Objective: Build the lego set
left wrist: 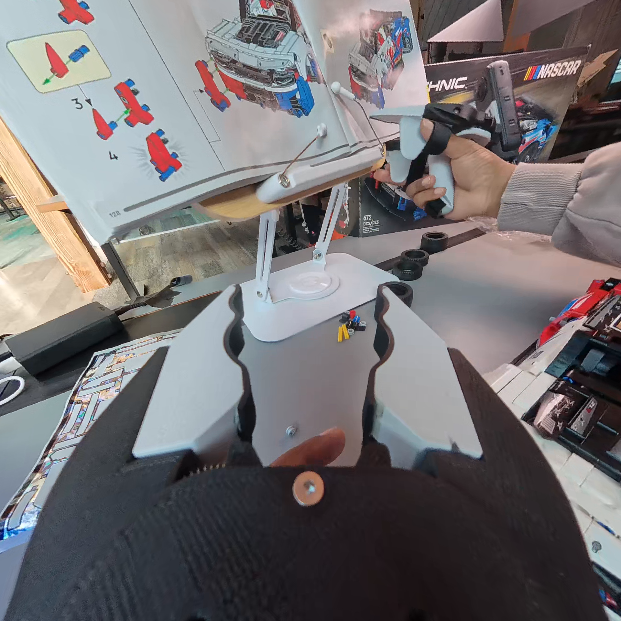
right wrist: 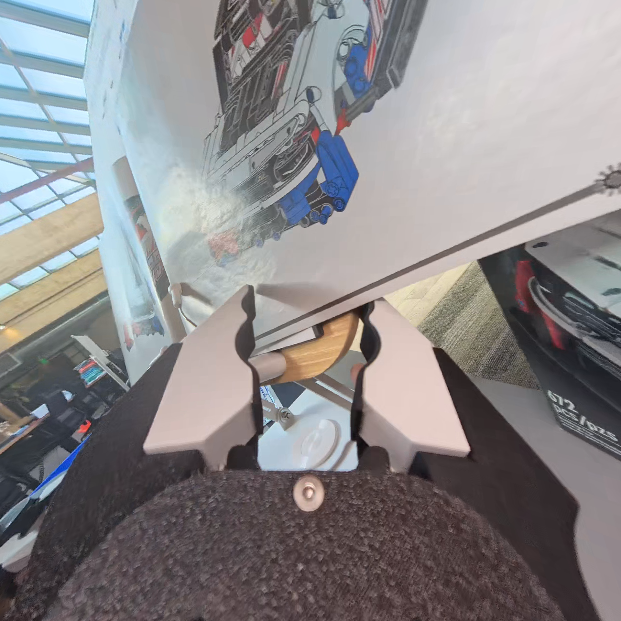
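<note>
My left gripper [left wrist: 309, 299] is open and empty, held above the grey table [left wrist: 309, 386]. Just ahead of it lies a small pile of loose lego pieces [left wrist: 351, 324], yellow, red, blue and black. An instruction booklet [left wrist: 174, 100] lies open on a white book stand [left wrist: 302, 295]. The partly built white, red and blue lego car [left wrist: 571, 369] sits at the right. My right gripper [left wrist: 389, 141], held in a hand, is at the booklet's lower right corner. In the right wrist view it [right wrist: 309, 302] is open, with the booklet's bottom edge [right wrist: 336, 312] and the stand's wooden ledge [right wrist: 322, 353] between its jaws.
Three black tyres [left wrist: 411, 265] lie behind the stand base, another just past my right fingertip [left wrist: 401, 292]. A sticker sheet [left wrist: 67, 420] and a black power brick [left wrist: 60, 336] are at the left. The lego box [left wrist: 504, 87] stands at the back, also in the right wrist view [right wrist: 588, 336]. My right fingertips sit around 35 cm from my left ones.
</note>
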The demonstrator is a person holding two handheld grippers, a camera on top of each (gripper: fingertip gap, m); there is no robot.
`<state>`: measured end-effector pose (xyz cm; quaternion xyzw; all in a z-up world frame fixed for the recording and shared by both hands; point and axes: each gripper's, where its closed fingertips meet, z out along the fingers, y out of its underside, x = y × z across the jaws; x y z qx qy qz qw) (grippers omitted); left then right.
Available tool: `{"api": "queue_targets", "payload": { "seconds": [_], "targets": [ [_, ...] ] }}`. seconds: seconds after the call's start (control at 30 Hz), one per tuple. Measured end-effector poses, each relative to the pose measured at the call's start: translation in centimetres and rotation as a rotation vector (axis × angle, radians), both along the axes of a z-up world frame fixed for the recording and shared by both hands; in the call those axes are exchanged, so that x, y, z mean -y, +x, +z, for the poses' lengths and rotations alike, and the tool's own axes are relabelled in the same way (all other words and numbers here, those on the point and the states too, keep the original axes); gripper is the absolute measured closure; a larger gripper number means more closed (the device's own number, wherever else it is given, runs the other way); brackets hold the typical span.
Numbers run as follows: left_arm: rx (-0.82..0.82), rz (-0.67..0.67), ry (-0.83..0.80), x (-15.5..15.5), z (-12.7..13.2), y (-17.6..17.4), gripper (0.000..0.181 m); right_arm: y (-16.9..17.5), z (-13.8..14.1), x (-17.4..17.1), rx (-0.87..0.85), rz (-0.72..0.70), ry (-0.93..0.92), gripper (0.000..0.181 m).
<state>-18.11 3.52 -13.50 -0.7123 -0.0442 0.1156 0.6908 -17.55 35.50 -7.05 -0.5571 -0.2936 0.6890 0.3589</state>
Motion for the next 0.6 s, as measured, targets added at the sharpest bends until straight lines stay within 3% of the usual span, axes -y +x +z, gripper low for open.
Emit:
{"api": "queue_targets", "payload": {
  "seconds": [0.23, 0.47, 0.6],
  "targets": [
    [-0.007, -0.051, -0.012, -0.4, -0.7, 0.7, 0.107, 3.8, -0.6, 2.4, 0.001, -0.054, 0.106, 0.143],
    [-0.005, -0.074, -0.025, -0.4, -1.0, 1.6, 0.108, 4.5, -0.9, 2.9, 0.084, -0.075, 0.155, 0.142],
    [0.002, -0.072, -0.026, 0.0, -1.0, 1.6, 0.109, 5.7, -2.5, 3.0, 0.208, -0.159, 0.179, 0.14]
  ]
}}
